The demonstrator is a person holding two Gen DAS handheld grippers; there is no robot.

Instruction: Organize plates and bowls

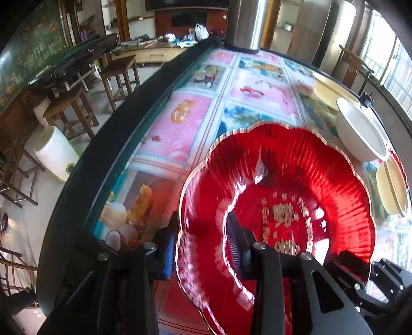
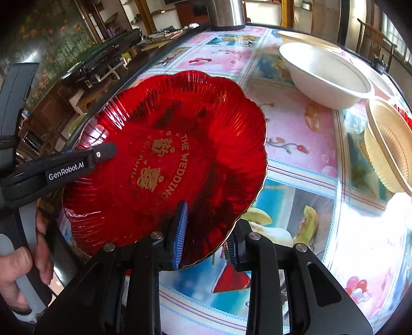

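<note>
A red scalloped plate (image 1: 280,195) with gold lettering lies low over the picture-printed glass table (image 1: 180,128), near its left edge. My left gripper (image 1: 202,247) straddles the plate's near-left rim. Its blue pad stands outside the rim and its other pad well inside, jaws wide and not pressing. My right gripper (image 2: 206,239) holds the same red plate (image 2: 164,159) at the opposite rim, one pad on the inner slope and one under the edge. One of the left gripper's fingers (image 2: 103,154) reaches over the plate's far side.
A white bowl (image 2: 327,77) sits right of the plate. A cream ribbed dish (image 2: 386,149) rests on another red plate (image 2: 405,114) further right. A steel pillar (image 1: 247,23) rises at the table's far end. Stools (image 1: 69,113) stand beyond the black table edge (image 1: 103,167). A person's hand (image 2: 23,262) grips the left handle.
</note>
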